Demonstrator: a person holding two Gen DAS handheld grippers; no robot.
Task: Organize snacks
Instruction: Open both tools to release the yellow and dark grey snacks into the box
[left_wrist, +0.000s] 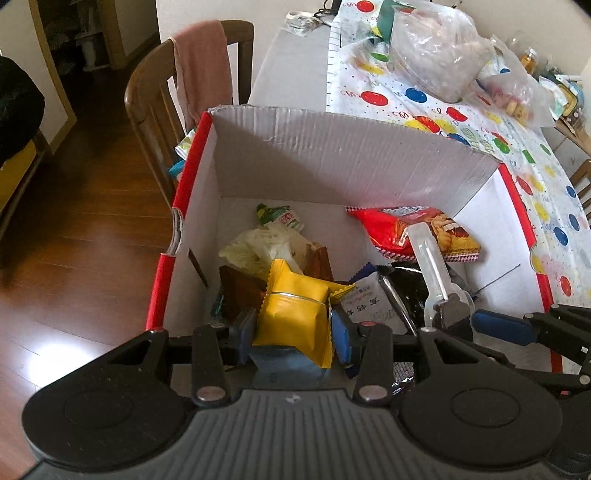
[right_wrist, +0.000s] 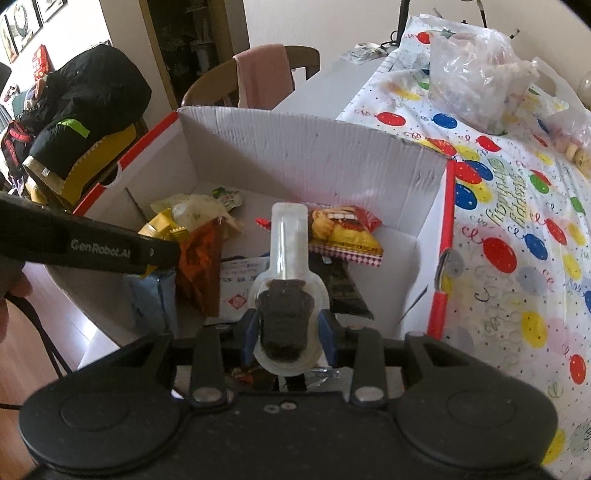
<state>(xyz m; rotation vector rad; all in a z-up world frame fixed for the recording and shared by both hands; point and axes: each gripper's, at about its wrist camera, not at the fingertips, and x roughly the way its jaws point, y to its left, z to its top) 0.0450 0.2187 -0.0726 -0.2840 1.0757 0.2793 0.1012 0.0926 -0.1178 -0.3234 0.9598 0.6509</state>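
Note:
A white cardboard box (left_wrist: 332, 155) with red edges holds several snack packets. My left gripper (left_wrist: 293, 328) is shut on a yellow snack packet (left_wrist: 295, 314) and holds it over the box's near side. My right gripper (right_wrist: 286, 330) is shut on a clear spoon-shaped pack with a dark brown bear cookie (right_wrist: 284, 317), held over the box (right_wrist: 295, 147). The same pack (left_wrist: 432, 266) and the right gripper (left_wrist: 472, 317) show at right in the left wrist view. A red biscuit bag (left_wrist: 410, 229) lies in the box's far right corner; it also shows in the right wrist view (right_wrist: 343, 229).
The box stands on a table with a balloon-print cloth (right_wrist: 517, 221). Clear plastic bags of food (left_wrist: 439, 51) lie on the cloth behind the box. A wooden chair with a pink cloth (left_wrist: 199, 66) stands at the box's left. Wood floor (left_wrist: 74, 258) lies left.

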